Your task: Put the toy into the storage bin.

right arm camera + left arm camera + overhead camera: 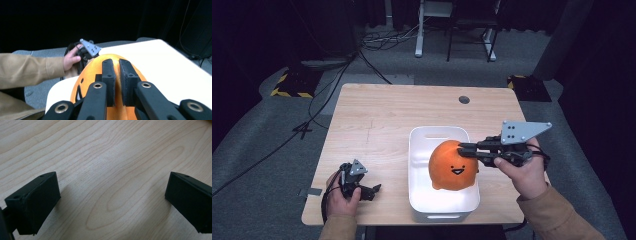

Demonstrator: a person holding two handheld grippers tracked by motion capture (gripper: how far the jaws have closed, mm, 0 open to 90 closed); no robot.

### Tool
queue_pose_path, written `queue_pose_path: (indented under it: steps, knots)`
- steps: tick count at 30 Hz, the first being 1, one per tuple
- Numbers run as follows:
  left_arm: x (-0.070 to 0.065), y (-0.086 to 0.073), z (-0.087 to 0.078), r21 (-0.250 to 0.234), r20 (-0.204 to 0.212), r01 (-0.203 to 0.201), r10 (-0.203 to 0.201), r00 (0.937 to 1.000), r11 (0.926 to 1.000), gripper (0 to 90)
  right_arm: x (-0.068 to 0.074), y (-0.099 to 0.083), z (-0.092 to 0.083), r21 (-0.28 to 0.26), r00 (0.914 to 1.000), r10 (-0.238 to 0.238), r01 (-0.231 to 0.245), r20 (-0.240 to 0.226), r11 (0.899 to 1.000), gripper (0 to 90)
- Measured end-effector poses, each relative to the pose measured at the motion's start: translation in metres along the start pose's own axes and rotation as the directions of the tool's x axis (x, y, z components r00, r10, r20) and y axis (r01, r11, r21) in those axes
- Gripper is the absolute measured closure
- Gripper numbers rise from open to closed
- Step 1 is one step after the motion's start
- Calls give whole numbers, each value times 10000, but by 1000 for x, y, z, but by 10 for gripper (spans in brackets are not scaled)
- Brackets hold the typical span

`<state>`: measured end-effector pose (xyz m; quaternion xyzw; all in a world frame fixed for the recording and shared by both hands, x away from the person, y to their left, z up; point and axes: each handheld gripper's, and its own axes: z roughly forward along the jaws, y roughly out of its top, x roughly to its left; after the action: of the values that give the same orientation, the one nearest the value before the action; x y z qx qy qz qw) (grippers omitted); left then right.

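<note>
At the table's [377, 110] left front corner, the left gripper [371, 191] lies low in the person's left hand [343, 197], small and dark in the high view; the left gripper view shows its jaws standing wide apart over bare wood grain, nothing between them. To the right, a white bin [419, 150] holds the orange plush toy [452, 166], whose underside is hidden by the bin's walls. The right gripper [462, 149], held in the right hand [524, 175], reaches in from the right, and its jaws are pinched on a fold of the toy's upper side. In the right gripper view the pads [109, 75] sit nearly together with orange fabric squeezed between them; the toy's face is mostly covered there.
</note>
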<state>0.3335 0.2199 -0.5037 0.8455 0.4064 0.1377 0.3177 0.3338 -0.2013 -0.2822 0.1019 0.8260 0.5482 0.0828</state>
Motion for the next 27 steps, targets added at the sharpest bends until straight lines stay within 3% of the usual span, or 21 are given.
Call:
queue_pose_path:
  steps: [5, 11, 15, 27]
  knots:
    - [0, 0, 0, 1, -2, -4, 4, 10000, 10000, 1, 4, -18, 10, 56, 9992, 303, -301, -269, 9995, 837]
    - [0, 0, 0, -3, 2, -7, 7, 10000, 10000, 1, 12, -31, 15, 202, 9988, 306, -298, -385, 9994, 837]
    - [0, 0, 0, 2, -1, -5, 5, 10000, 10000, 1, 22, -47, 22, 473, 9988, 293, -274, -397, 9985, 837]
    - [0, 0, 0, -1, 1, -8, 8, 10000, 10000, 1, 31, -72, 36, 1078, 9961, 607, -536, -639, 9927, 834]
